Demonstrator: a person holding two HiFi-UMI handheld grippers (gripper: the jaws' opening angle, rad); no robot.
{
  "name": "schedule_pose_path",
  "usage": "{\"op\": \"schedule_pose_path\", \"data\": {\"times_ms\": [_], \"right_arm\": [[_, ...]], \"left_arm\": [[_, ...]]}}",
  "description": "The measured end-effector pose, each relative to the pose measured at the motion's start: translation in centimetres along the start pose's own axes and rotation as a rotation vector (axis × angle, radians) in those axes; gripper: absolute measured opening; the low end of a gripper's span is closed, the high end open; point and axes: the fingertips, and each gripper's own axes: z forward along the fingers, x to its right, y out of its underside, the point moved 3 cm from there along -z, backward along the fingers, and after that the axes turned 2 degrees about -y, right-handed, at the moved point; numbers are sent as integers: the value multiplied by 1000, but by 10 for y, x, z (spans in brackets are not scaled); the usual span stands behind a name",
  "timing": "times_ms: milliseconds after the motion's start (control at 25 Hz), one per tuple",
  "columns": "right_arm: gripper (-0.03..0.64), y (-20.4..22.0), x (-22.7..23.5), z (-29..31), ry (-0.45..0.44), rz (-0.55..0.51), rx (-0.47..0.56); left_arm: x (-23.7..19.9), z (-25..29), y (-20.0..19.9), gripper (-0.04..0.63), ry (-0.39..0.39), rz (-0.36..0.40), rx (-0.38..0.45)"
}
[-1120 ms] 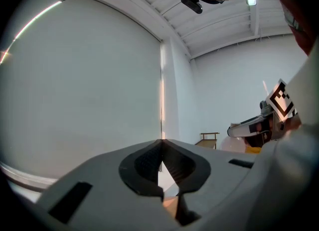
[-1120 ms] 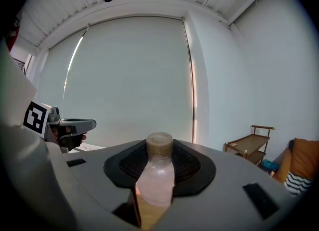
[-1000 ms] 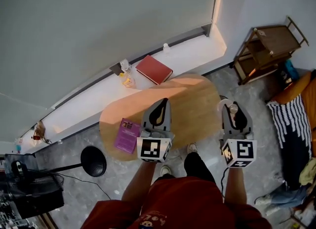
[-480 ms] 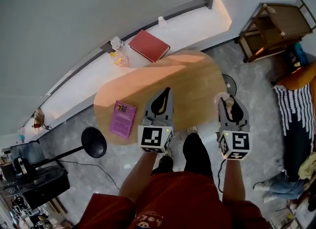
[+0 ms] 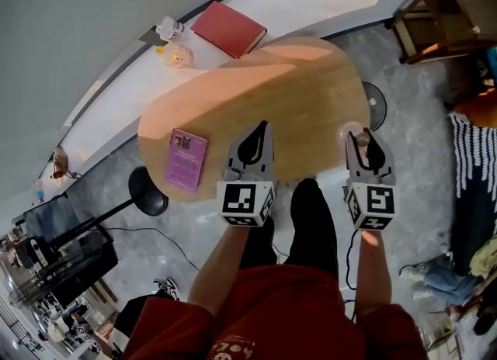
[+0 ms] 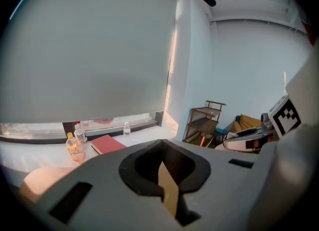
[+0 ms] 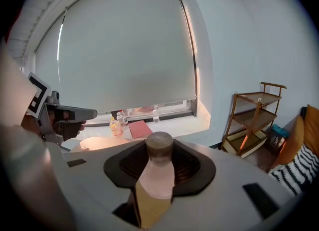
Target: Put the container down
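Note:
In the head view my right gripper (image 5: pixel 362 147) is shut on the container (image 5: pixel 354 135), a small pale pink bottle with a grey-brown cap. It hangs at the near right edge of the oval wooden table (image 5: pixel 295 87). The right gripper view shows the container (image 7: pixel 157 168) upright between the jaws of that gripper (image 7: pixel 158 177). My left gripper (image 5: pixel 253 146) hovers over the table's near edge, jaws shut with nothing between them. Its own view shows the left gripper (image 6: pixel 164 177) the same way, tips together, nothing held.
A purple booklet (image 5: pixel 185 158) lies on the table's left part. A red book (image 5: pixel 227 29) and small bottles (image 5: pixel 172 42) sit on the white windowsill behind. A wooden shelf (image 5: pixel 443 9) stands at the right and a black round lamp base (image 5: pixel 147 192) on the floor at the left.
The head view has shifted, so the table and sill sit higher in the picture. Both grippers keep their spacing, and the container now lies closer to the table's right edge.

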Motion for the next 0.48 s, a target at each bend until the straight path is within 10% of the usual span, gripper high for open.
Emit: {"op": "schedule_pose_path", "data": {"times_ms": [480], "right_arm": [[138,109,19,70,-45,-1,-153]], "left_arm": [[-4,29,98,6,-57,-61,-171]]}}
